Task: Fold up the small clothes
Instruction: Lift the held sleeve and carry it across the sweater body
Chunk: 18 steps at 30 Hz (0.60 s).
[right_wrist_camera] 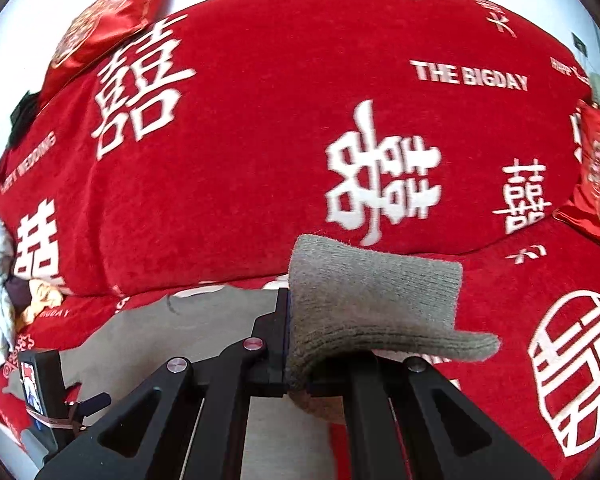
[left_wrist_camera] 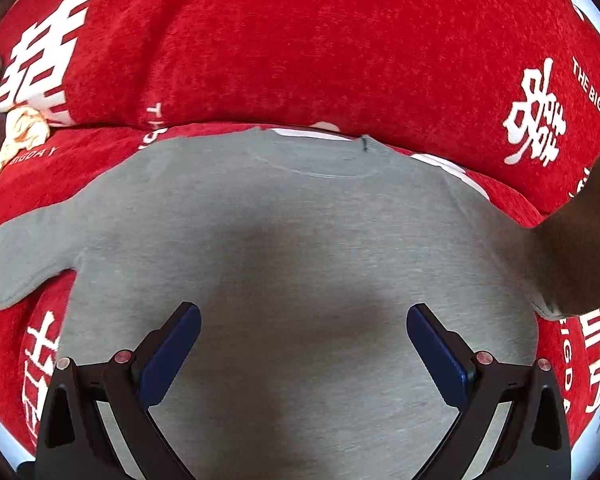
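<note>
Right gripper [right_wrist_camera: 288, 340] is clamped on the sweater [left_wrist_camera: 300, 260] sleeve cuff [right_wrist_camera: 372, 304], lifted at 12 o'clock. Left gripper [left_wrist_camera: 304, 340] hovers wide open over the body, gripping nothing. Best bet's probably carrying that sleeve flat across the chest, no bunching.

Sweater [left_wrist_camera: 300, 240] lies flat on sofa seat [left_wrist_camera: 40, 184], beneath left gripper [left_wrist_camera: 304, 328]; backrest [left_wrist_camera: 300, 48] beyond it. Sleeve cuff [right_wrist_camera: 374, 300] sits between right gripper [right_wrist_camera: 290, 332] jaws.
</note>
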Available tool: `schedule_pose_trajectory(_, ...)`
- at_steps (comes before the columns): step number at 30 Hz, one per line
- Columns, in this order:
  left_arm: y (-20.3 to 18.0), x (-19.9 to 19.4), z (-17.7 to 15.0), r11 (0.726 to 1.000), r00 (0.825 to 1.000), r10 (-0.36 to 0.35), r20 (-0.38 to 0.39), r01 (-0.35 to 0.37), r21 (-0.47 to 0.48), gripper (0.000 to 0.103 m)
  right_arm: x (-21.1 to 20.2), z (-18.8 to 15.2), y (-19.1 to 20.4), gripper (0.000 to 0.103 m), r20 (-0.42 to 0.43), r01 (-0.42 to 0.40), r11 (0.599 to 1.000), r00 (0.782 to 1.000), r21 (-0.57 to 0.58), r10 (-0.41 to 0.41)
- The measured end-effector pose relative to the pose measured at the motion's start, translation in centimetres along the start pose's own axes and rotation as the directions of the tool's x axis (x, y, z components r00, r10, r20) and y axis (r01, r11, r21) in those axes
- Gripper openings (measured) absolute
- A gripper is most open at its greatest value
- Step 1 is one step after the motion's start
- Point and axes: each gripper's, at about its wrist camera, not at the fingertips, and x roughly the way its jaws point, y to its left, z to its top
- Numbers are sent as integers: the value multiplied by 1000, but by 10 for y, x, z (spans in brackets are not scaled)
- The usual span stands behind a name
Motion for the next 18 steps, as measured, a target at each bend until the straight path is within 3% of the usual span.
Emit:
schedule_pose_trajectory(11, 58, 4, -10, 999, 999, 41, 22, -40, -37, 103, 9, -2, 90, 5, -29, -47, 991, 999, -124, 44)
schedule_pose_trajectory(18, 95, 13, -14, 994, 1000, -10, 14, 12, -106, 103, 22, -8, 134, 5, -54, -16, 983, 999, -185, 6)
